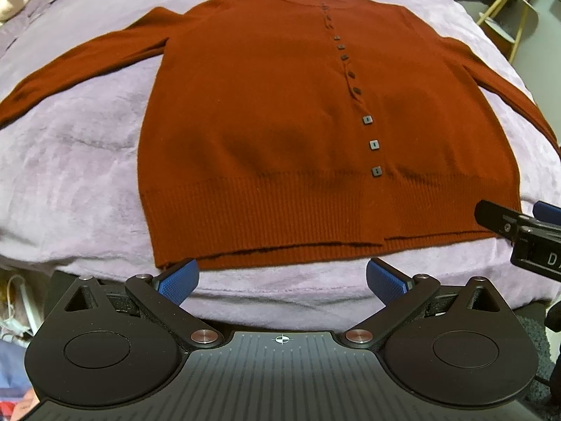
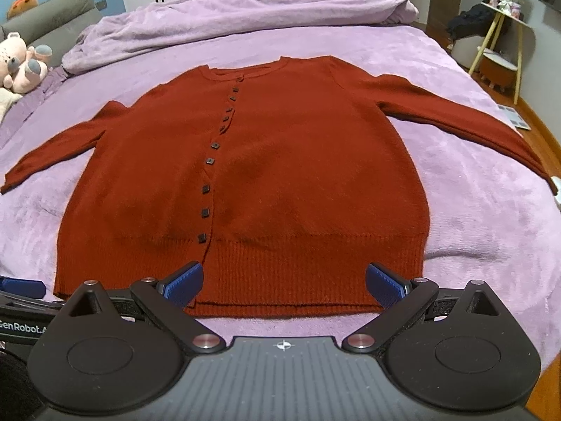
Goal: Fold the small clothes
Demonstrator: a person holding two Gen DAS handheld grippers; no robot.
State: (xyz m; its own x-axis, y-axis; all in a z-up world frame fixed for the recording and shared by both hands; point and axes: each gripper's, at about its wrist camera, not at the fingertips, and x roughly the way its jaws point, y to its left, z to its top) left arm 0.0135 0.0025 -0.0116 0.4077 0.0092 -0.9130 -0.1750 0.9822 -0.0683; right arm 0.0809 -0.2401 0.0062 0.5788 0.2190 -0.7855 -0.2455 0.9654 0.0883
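A rust-red buttoned cardigan lies flat and face up on the purple bed cover, sleeves spread to both sides; it also shows in the right wrist view. My left gripper is open and empty, hovering just in front of the ribbed hem, left of the button line. My right gripper is open and empty over the hem, right of the button line. The right gripper's tip shows at the right edge of the left wrist view, by the hem's right corner.
The purple bed cover spreads under the cardigan. A bunched purple duvet lies at the far end. Plush toys sit at the far left. A small side table stands beyond the bed's right edge.
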